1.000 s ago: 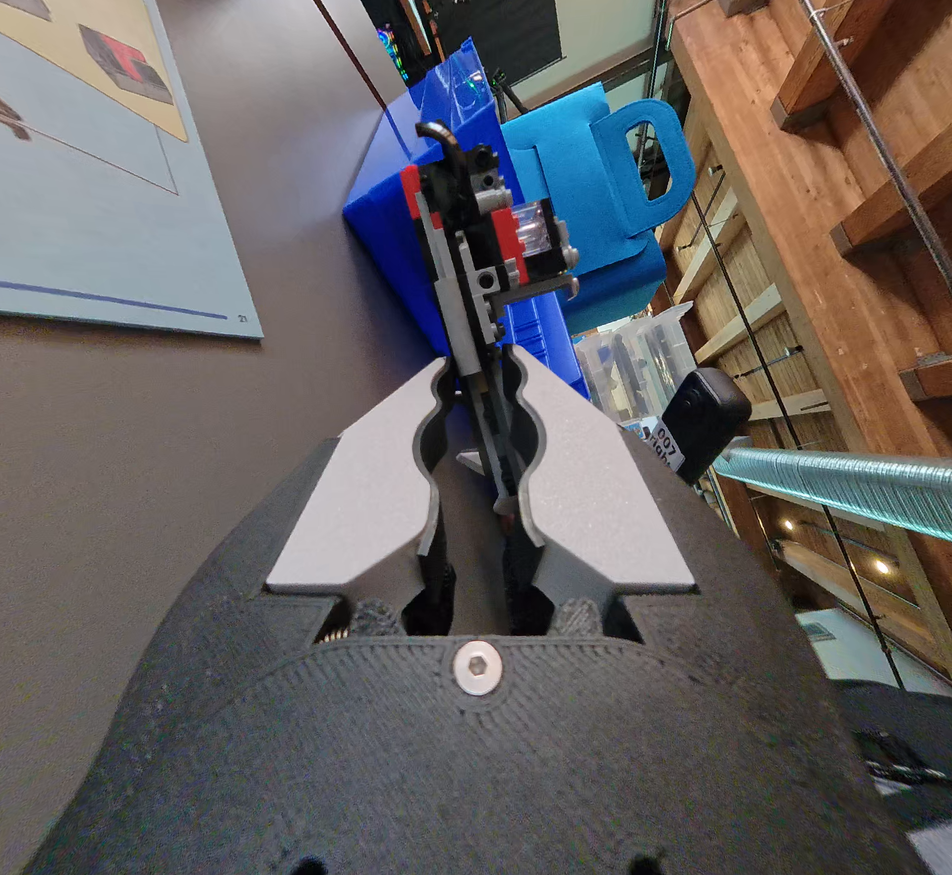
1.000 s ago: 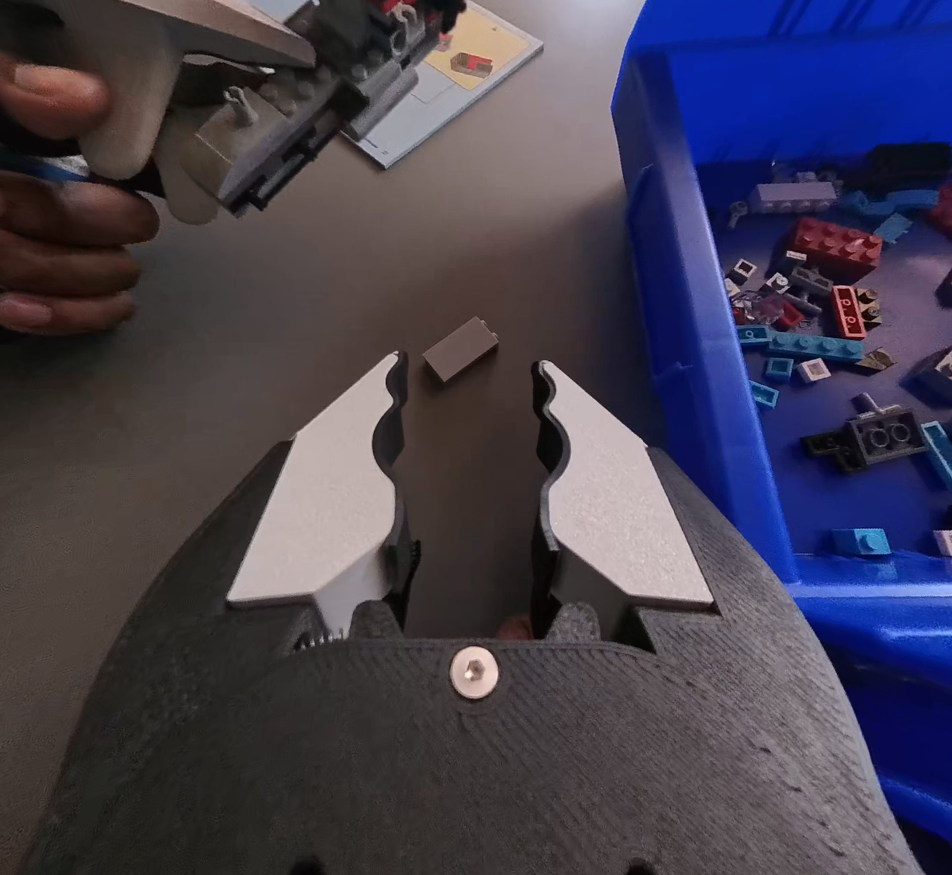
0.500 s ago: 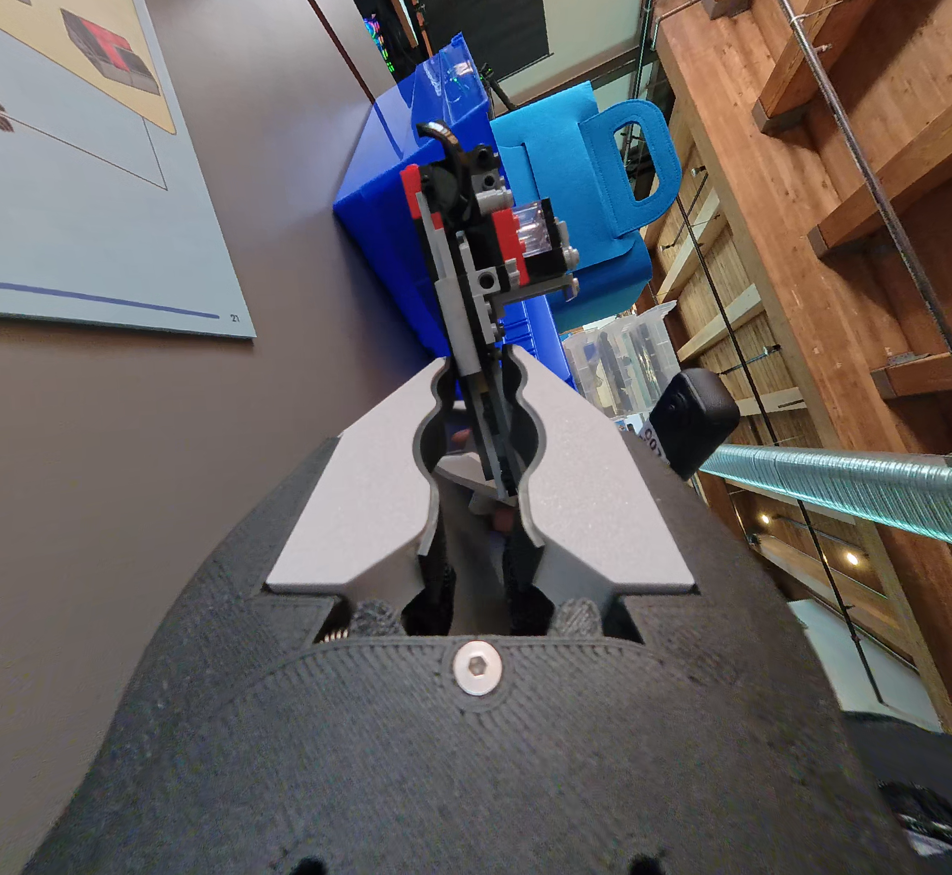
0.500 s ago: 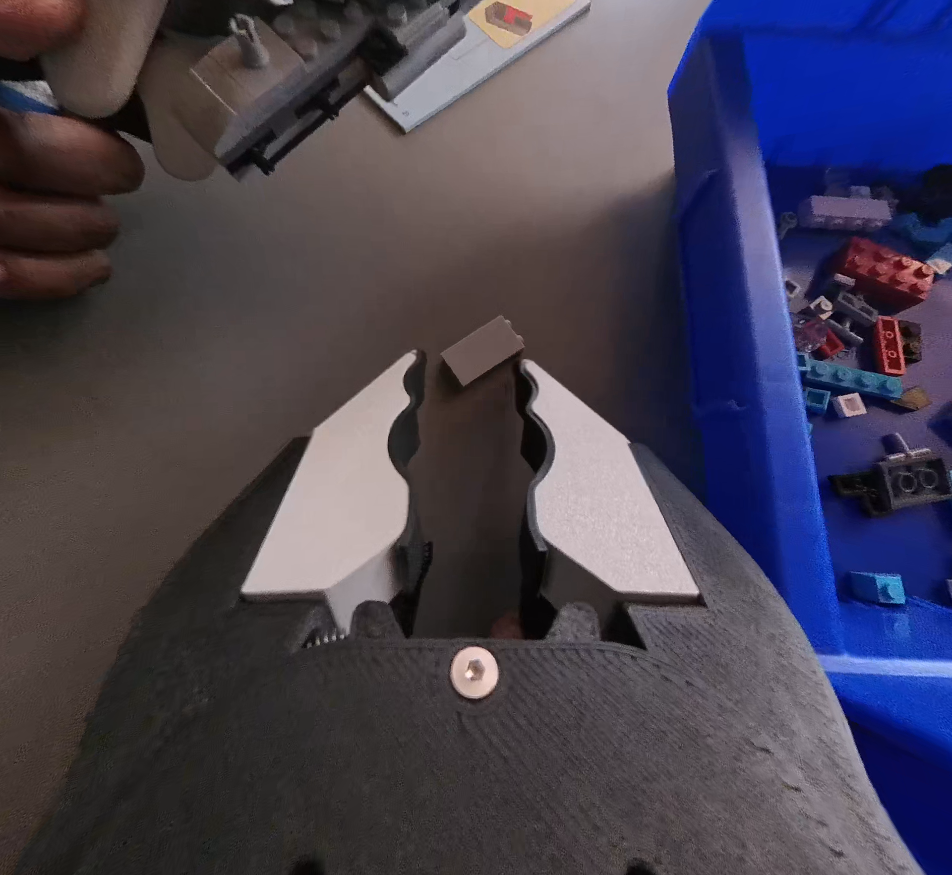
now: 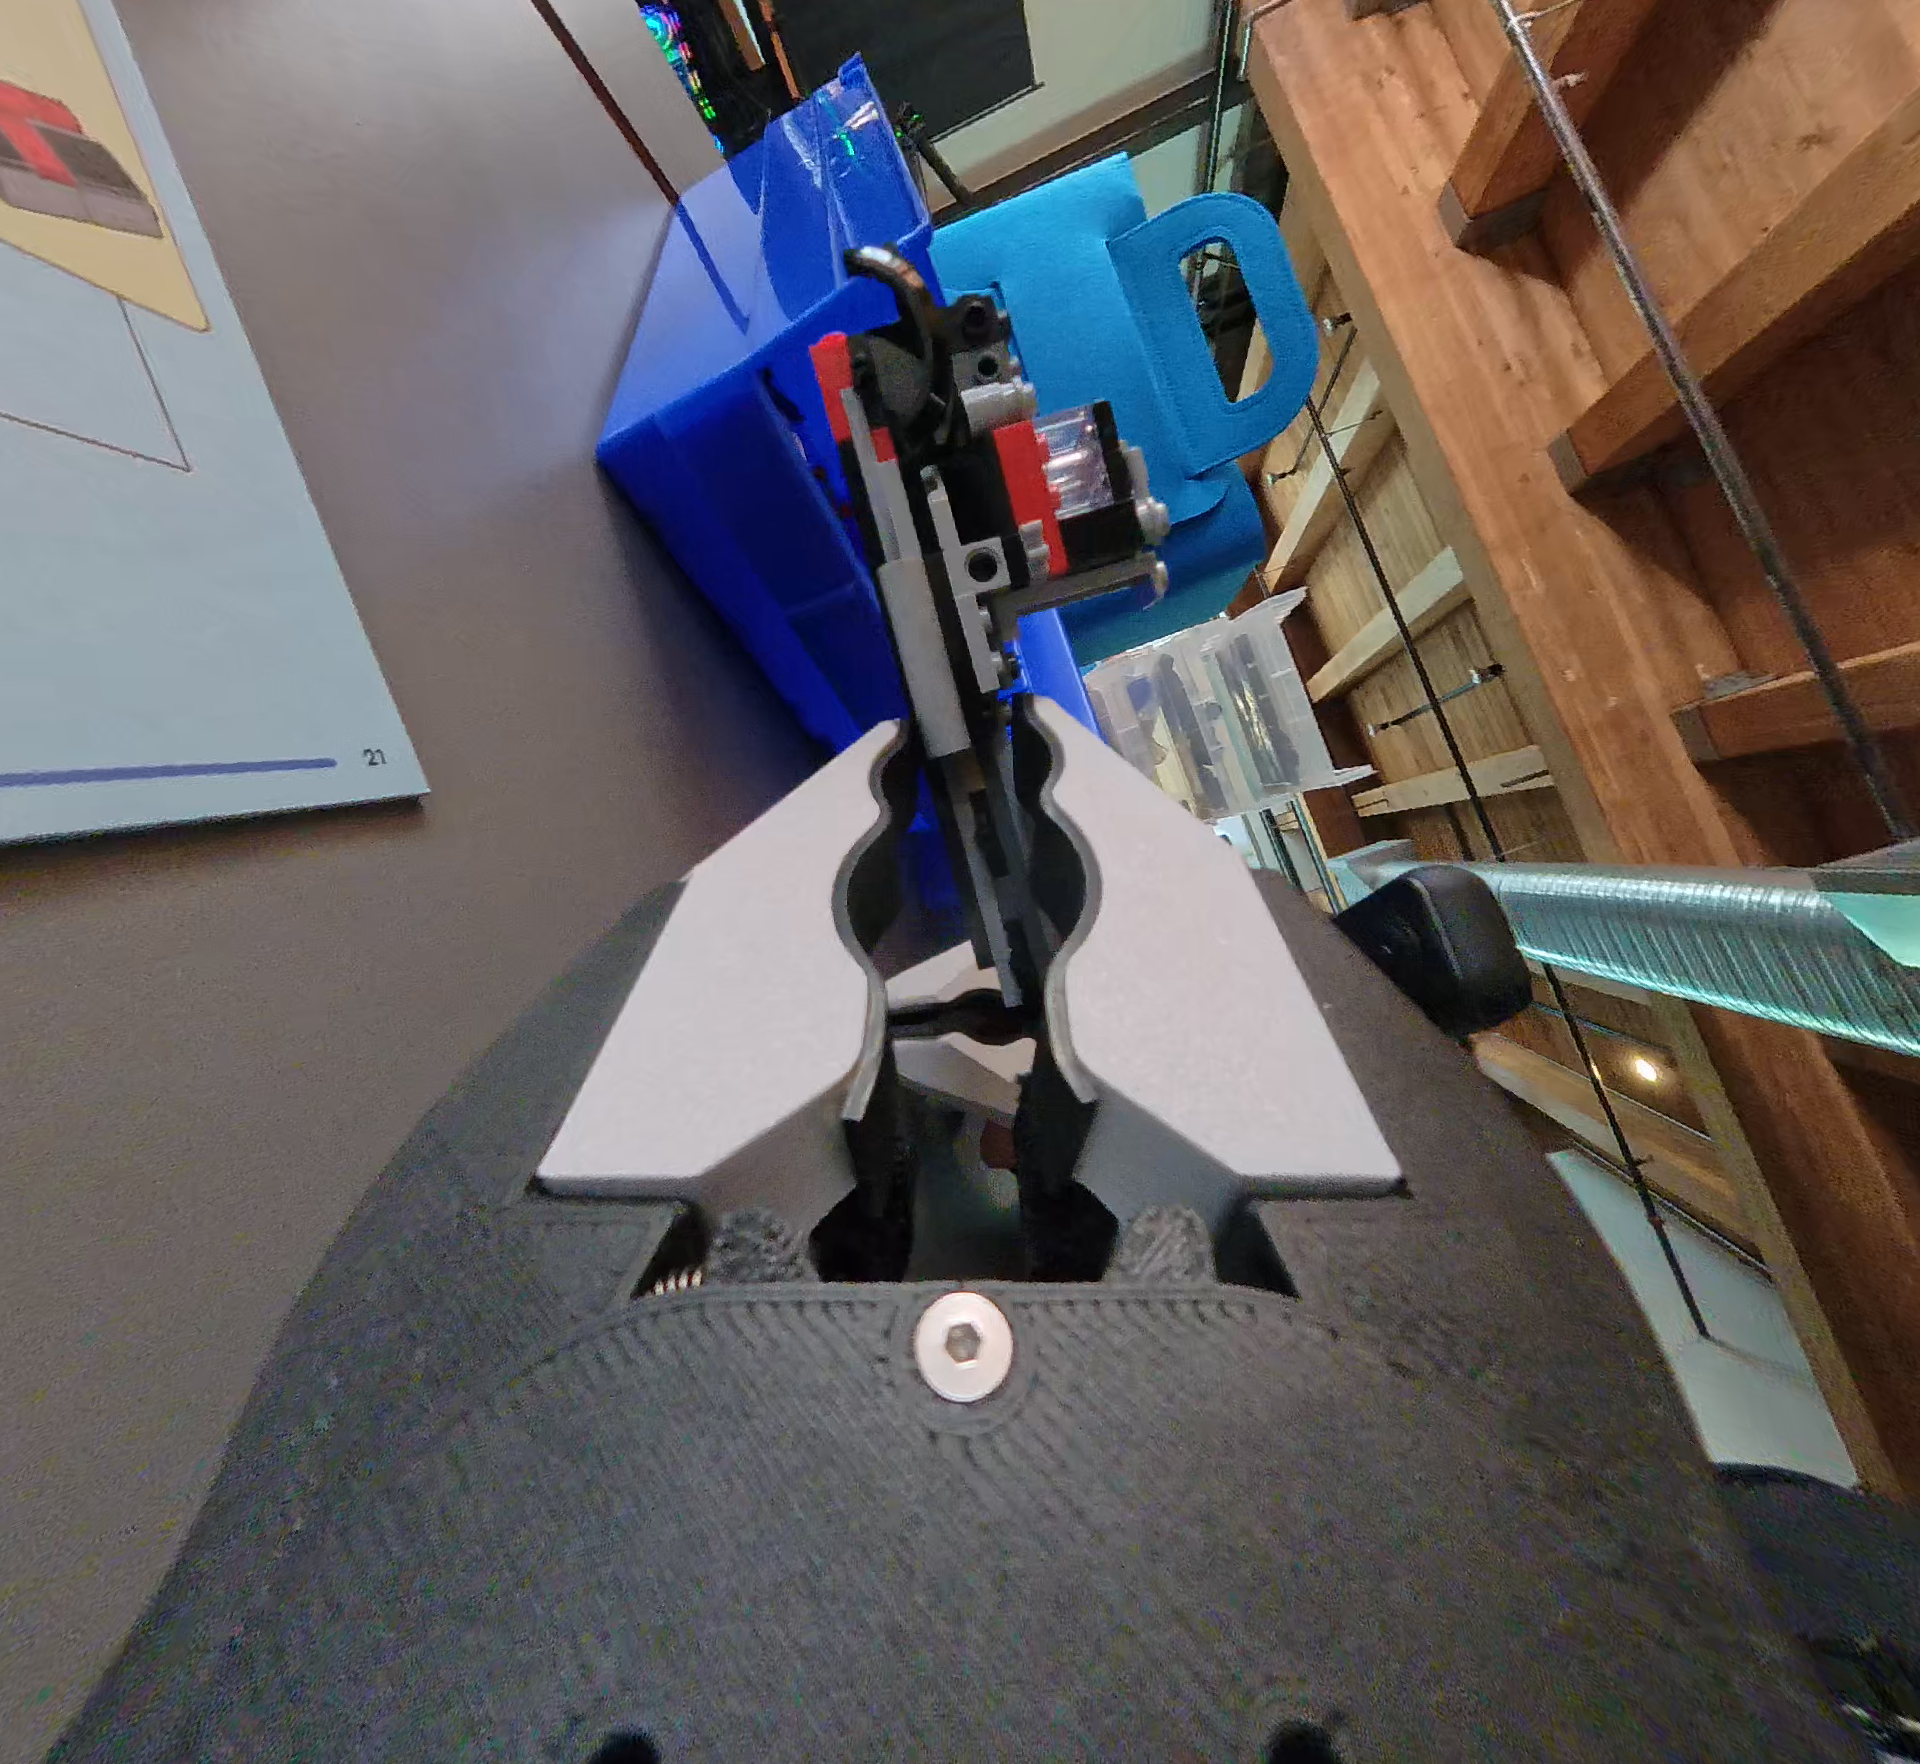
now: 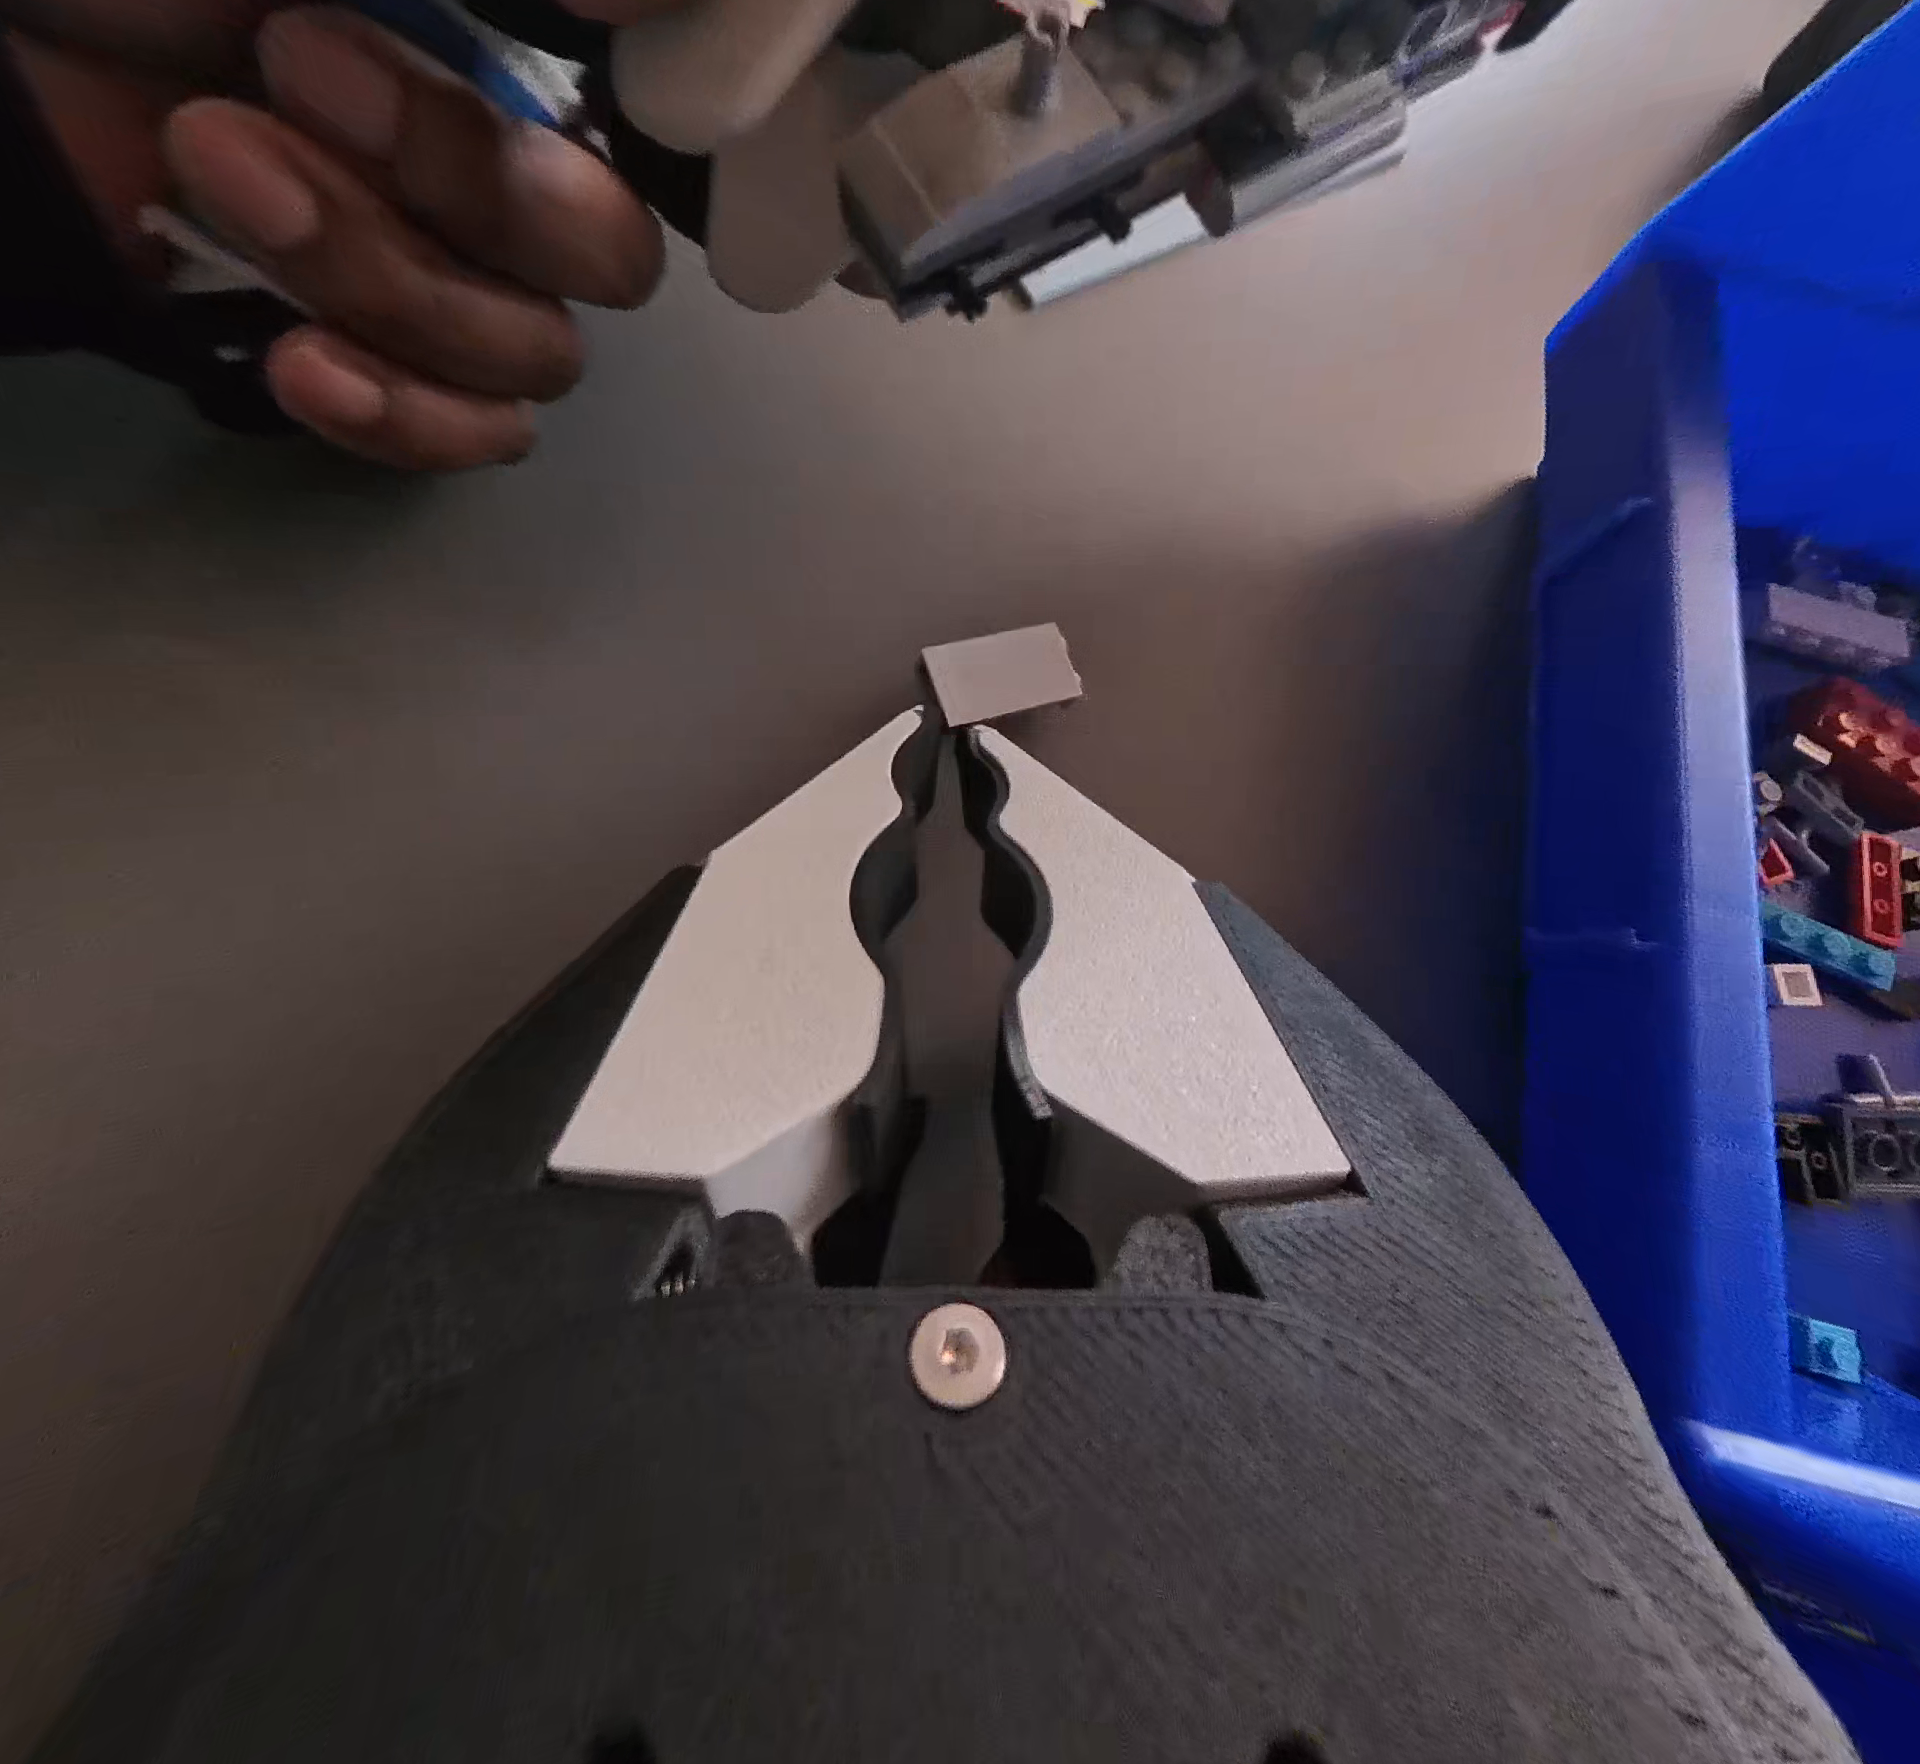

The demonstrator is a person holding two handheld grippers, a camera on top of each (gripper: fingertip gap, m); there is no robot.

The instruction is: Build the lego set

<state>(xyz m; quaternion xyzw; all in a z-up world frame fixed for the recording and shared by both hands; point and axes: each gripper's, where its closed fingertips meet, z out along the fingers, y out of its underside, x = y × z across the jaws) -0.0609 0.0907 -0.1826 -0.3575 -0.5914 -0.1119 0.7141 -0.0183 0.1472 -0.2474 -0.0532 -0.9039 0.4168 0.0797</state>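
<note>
Lego model (image 5: 966, 509) clamped in left gripper (image 5: 966, 748); right gripper (image 6: 948, 735) pinches grey brick (image 6: 1000, 684).

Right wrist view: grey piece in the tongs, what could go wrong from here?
1. The right tongs pinch the grey piece only at its near edge, at the very tips; it could pivot or drop when pressed on.
2. The left tongs clamp only the thin base of the model; pressing force might twist it or pop parts off.
3. The blue bin is close on the right; a swing may clip it.
</note>
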